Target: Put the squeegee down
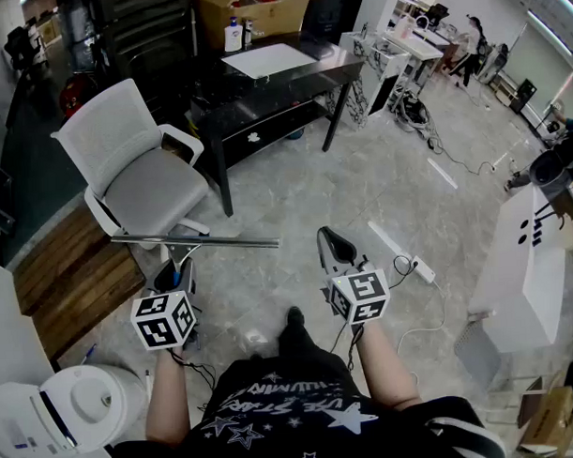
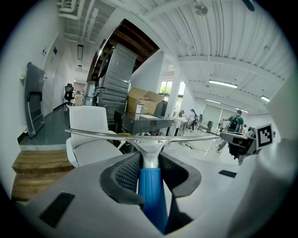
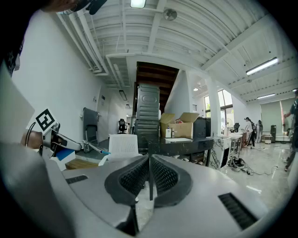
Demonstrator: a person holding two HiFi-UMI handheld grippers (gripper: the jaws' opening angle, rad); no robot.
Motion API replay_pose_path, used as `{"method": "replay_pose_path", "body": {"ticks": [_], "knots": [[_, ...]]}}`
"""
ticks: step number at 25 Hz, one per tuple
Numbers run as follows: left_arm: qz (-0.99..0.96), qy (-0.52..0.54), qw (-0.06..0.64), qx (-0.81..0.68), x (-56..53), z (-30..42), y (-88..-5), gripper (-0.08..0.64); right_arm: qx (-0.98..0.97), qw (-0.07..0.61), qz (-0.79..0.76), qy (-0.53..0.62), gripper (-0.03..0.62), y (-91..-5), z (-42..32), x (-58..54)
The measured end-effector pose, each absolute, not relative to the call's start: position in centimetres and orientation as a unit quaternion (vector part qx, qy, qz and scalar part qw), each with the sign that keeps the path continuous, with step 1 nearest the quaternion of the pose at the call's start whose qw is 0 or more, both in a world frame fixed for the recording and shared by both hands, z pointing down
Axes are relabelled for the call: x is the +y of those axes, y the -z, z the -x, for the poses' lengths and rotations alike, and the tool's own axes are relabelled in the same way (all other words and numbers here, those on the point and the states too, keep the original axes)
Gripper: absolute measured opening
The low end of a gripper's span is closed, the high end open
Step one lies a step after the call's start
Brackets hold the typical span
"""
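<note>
The squeegee has a blue handle (image 2: pixel 151 195) and a long metal blade bar (image 1: pixel 193 242) that lies level and crosswise in the air in front of me, above the stone floor. My left gripper (image 1: pixel 173 274) is shut on the blue handle, with both ribbed pads (image 2: pixel 123 174) pressed against it and the bar (image 2: pixel 139 135) just beyond the fingertips. My right gripper (image 1: pixel 332 248) hovers apart at the right, shut with nothing in it; its pads (image 3: pixel 160 176) meet. In the right gripper view the left gripper (image 3: pixel 51 132) and the squeegee (image 3: pixel 86 147) show at the left.
A white office chair (image 1: pixel 134 172) stands just beyond the squeegee. Behind it is a black desk (image 1: pixel 332 67) with a white sheet and a cardboard box. A wooden platform (image 1: pixel 73 287) and a white machine (image 1: pixel 59 419) lie left; a power strip (image 1: pixel 419 266) and a white cabinet (image 1: pixel 523 271) lie right.
</note>
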State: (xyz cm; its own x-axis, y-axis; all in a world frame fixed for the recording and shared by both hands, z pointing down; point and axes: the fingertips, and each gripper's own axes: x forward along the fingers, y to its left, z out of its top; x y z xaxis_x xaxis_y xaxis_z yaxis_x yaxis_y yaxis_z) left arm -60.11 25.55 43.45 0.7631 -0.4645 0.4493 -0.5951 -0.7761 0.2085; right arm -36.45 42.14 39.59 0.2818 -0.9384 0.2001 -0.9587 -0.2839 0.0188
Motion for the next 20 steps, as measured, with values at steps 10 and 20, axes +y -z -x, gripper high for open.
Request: {"method": "replay_pose_path", "body": {"ticks": [10, 20], "knots": [[-0.922, -0.191, 0.176, -0.288, 25.3, 59.8, -43.8, 0.137, -0.593, 0.066, -0.799, -0.081, 0.052, -40.2, 36.6, 42.6], [-0.923, -0.197, 0.182, -0.275, 24.1, 58.0, -44.9, 0.137, -0.589, 0.053, -0.802, -0.083, 0.052, -40.9, 36.0, 42.5]]}}
